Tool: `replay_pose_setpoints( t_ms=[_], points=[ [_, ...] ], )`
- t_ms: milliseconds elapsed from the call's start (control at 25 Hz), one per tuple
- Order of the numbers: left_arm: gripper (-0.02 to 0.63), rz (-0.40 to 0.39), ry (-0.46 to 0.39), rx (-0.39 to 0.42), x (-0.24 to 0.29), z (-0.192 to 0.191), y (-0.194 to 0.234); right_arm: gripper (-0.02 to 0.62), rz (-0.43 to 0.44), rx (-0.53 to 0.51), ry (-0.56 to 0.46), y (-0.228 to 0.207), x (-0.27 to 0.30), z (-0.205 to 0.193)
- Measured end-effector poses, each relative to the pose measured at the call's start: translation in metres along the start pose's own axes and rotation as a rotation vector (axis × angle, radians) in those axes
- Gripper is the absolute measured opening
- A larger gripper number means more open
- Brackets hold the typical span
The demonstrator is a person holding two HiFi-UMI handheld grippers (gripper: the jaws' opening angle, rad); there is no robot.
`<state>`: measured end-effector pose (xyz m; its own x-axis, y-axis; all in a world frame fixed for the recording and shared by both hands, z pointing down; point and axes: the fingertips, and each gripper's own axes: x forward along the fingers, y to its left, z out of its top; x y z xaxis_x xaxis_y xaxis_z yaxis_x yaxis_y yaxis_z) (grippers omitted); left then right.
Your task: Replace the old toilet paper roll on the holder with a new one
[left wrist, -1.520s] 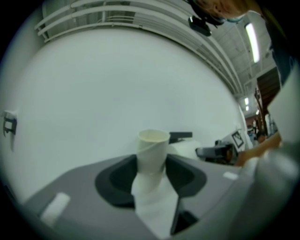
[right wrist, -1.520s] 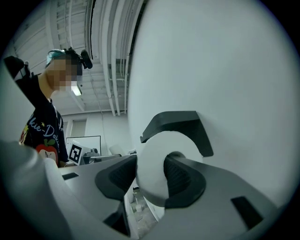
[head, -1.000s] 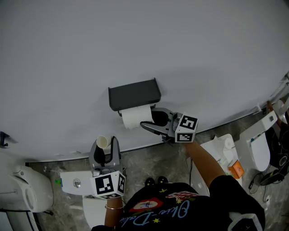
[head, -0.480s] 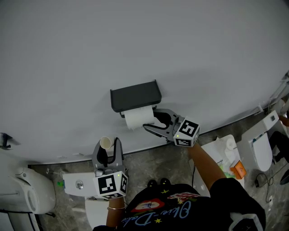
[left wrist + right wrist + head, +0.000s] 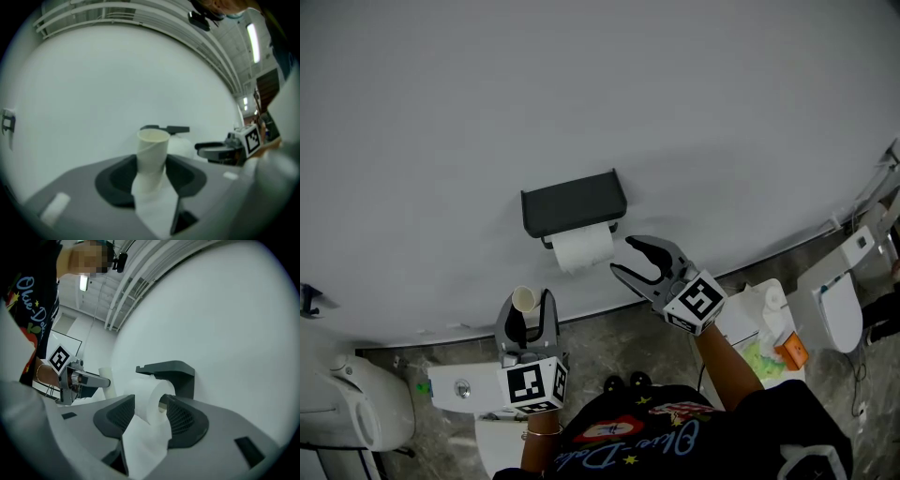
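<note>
Head view: clamping the cardboard tube [image 5: 522, 300] upright in the left gripper [image 5: 528, 314]; hovering the right gripper [image 5: 623, 257] just beside the new roll [image 5: 581, 248] on the holder [image 5: 572, 202], jaws opening, nothing between them.
Left gripper view: pinching the tube's lower part.
Right gripper view: facing the mounted roll, not touching.

plain white wall [image 5: 581, 84], mottled grey floor [image 5: 592, 339]

White roll [image 5: 583, 248] on dark holder [image 5: 573, 202]; right claw [image 5: 623, 257] beside it, opening, empty.

cardboard tube [image 5: 152, 150], lower end hidden between jaws
</note>
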<state>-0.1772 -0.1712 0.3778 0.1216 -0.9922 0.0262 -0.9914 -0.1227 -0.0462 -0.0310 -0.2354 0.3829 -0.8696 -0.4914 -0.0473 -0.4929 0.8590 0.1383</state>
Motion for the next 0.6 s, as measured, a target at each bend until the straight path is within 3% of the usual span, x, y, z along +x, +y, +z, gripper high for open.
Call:
replay_pose_setpoints(
  t_ms=[160,200,240,280,400,600],
  points=[
    [0.189,-0.028,0.011,0.016,0.004,-0.005,-0.011,0.214,-0.141,-0.021,0.006,0.002,-0.020,0.003],
    [0.189,-0.035,0.014,0.019,0.004,-0.005,-0.013,0.177,-0.182,-0.014,0.012,0.001,-0.025,0.002],
    [0.189,-0.040,0.017,0.021,0.005,-0.006,-0.015,0.049,-0.216,0.006,0.013,0.000,-0.030,0.000],
    [0.189,-0.045,0.020,0.022,0.006,-0.007,-0.017,0.023,-0.239,0.038,0.010,0.000,-0.035,-0.002],
    [0.189,-0.053,0.027,0.023,0.006,-0.010,-0.021,0.014,-0.272,0.121,0.010,-0.001,-0.045,-0.009],
    [0.189,-0.064,0.025,0.026,0.006,-0.008,-0.024,0.014,-0.284,0.102,0.014,-0.002,-0.050,-0.005]
  ],
)
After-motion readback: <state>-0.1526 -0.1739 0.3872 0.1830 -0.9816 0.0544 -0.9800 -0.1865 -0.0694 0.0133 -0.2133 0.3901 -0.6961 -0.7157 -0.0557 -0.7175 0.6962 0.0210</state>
